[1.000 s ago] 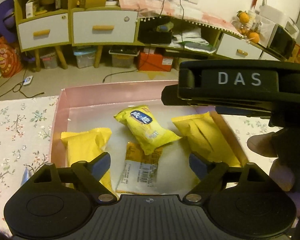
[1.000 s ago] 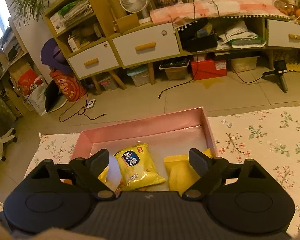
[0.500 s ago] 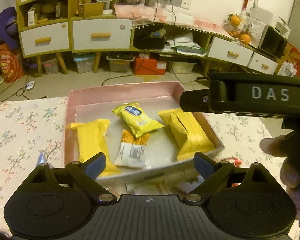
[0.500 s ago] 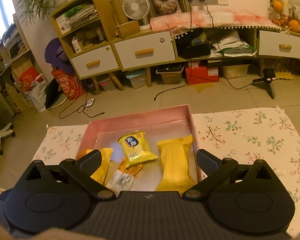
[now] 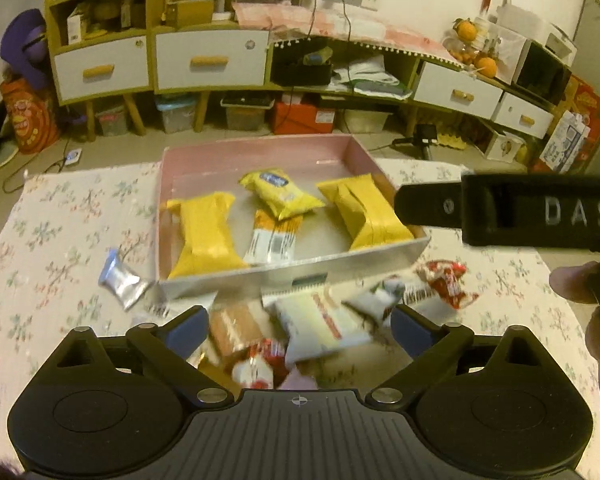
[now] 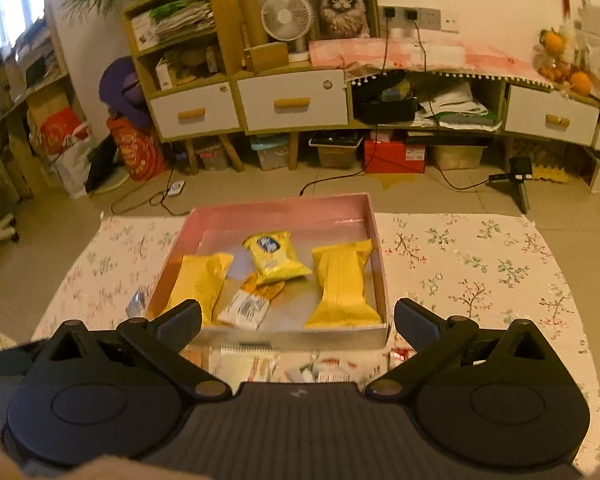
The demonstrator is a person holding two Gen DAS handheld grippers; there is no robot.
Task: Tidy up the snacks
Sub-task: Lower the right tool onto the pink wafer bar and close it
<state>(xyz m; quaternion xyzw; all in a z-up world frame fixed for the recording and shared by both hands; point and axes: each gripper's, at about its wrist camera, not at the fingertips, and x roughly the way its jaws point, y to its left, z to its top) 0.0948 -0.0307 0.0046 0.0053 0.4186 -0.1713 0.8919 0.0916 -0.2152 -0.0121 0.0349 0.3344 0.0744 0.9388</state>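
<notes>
On the floral cloth [image 6: 460, 264], the pink box [image 6: 284, 206] holds four yellow snack packets [image 6: 342, 288]; both hand-held grippers gape empty, the left [image 5: 296, 326] opening

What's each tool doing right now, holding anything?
Left tool: opening, nothing gripped; loose snacks lie on the cloth beneath it.
Right tool: open wide, empty, before the pink box.

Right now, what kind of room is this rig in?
Most likely a home living room: a floral cloth spread on the tiled floor, a low drawer cabinet carrying a desk fan and a framed cat picture.
</notes>
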